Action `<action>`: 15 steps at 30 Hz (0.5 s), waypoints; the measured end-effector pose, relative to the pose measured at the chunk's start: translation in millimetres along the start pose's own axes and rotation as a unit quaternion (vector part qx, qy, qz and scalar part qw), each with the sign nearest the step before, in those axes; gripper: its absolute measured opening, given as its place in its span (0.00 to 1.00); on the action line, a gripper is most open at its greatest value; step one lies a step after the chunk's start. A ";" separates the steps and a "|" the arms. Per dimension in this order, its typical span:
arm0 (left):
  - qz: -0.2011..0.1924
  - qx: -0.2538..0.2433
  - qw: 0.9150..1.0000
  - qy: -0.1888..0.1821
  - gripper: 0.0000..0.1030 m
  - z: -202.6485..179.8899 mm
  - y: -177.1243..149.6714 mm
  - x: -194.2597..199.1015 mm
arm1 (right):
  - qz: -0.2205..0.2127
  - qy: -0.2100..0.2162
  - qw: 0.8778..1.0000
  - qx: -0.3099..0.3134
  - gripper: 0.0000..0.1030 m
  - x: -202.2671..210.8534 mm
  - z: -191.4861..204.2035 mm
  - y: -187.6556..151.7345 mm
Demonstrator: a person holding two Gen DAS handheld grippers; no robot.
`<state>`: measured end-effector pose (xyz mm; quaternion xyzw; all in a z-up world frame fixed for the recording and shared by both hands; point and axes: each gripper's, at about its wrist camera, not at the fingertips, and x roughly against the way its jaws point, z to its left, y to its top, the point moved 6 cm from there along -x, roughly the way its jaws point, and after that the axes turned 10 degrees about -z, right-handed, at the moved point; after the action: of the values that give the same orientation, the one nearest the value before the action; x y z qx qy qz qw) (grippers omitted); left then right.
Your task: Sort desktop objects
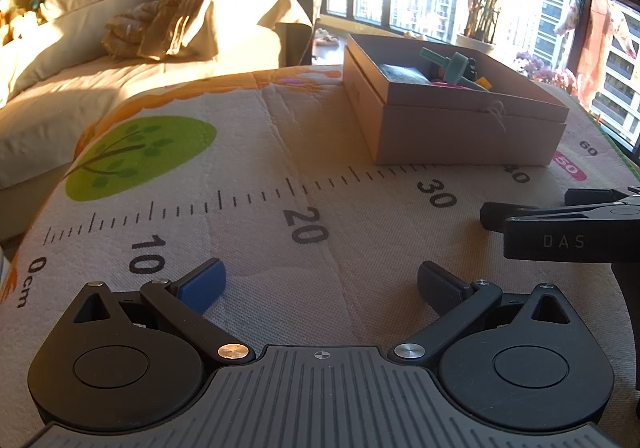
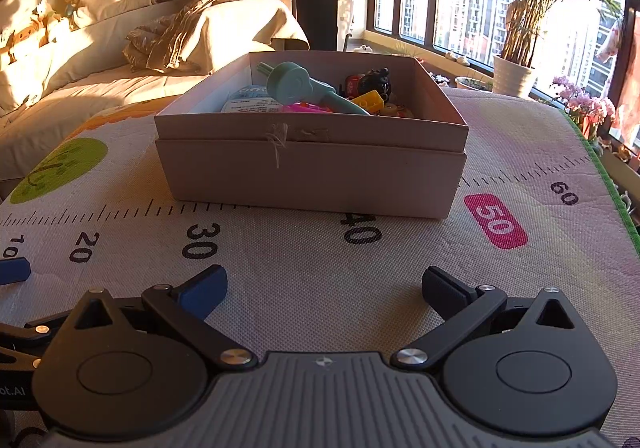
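The left gripper (image 1: 320,284) is hovering low over the near edge of the mat (image 1: 248,248), its jaws standing wide with nothing between them, and the right gripper (image 2: 325,290) is doing the same further along that edge, jaws likewise spread and empty. Beyond them the cardboard box (image 2: 312,175) is sitting toward the far right part of the mat, its near wall just behind the printed ruler scale. Inside, small toys are lying in a loose heap: a teal plastic toy (image 2: 298,87) is leaning across the top, a yellow brick (image 2: 370,100) is resting to its right, and a dark round figure (image 2: 376,81) is sitting near the far right wall. These are probably light, stiff and slightly slick plastic; the teal toy's narrow handle is offering the surest place to pinch. The box itself is looking light and thin-walled, so squeezing a wall would likely be bending it.
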<state>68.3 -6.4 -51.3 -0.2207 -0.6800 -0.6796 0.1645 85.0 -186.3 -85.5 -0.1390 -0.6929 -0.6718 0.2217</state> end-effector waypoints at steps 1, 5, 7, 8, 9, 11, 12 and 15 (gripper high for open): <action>0.000 0.000 1.000 0.000 1.00 -0.4 -0.1 0.2 | 0.000 0.000 1.000 0.000 1.00 0.2 0.0 -0.1; -0.001 0.004 1.000 -0.003 1.00 0.3 0.2 0.6 | 0.000 0.000 1.000 0.000 1.00 0.2 -0.1 -0.2; -0.002 0.006 1.000 -0.004 1.00 1.3 1.2 0.0 | 0.000 0.000 1.000 0.000 1.00 -0.1 0.0 -0.1; -0.002 0.005 1.000 -0.003 1.00 1.4 1.1 0.1 | 0.000 0.000 1.000 0.000 1.00 0.0 0.0 -0.1; -0.002 0.005 1.000 -0.003 1.00 2.1 1.3 -0.6 | 0.000 0.000 1.000 0.000 1.00 -0.1 0.0 -0.1; -0.002 0.006 1.000 -0.004 1.00 1.9 1.2 -0.6 | 0.000 0.000 1.000 0.000 1.00 0.2 0.0 -0.2; -0.002 0.005 1.000 -0.003 1.00 1.7 1.2 -0.6 | 0.000 0.000 1.000 0.000 1.00 -0.1 0.0 -0.1; -0.001 0.003 1.000 -0.002 1.00 2.3 1.4 -1.1 | 0.000 0.000 1.000 0.000 1.00 -0.1 0.1 -0.1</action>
<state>70.2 -4.2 -50.8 -0.2208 -0.6827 -0.6772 0.1630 85.0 -186.3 -85.6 -0.1390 -0.6929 -0.6718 0.2217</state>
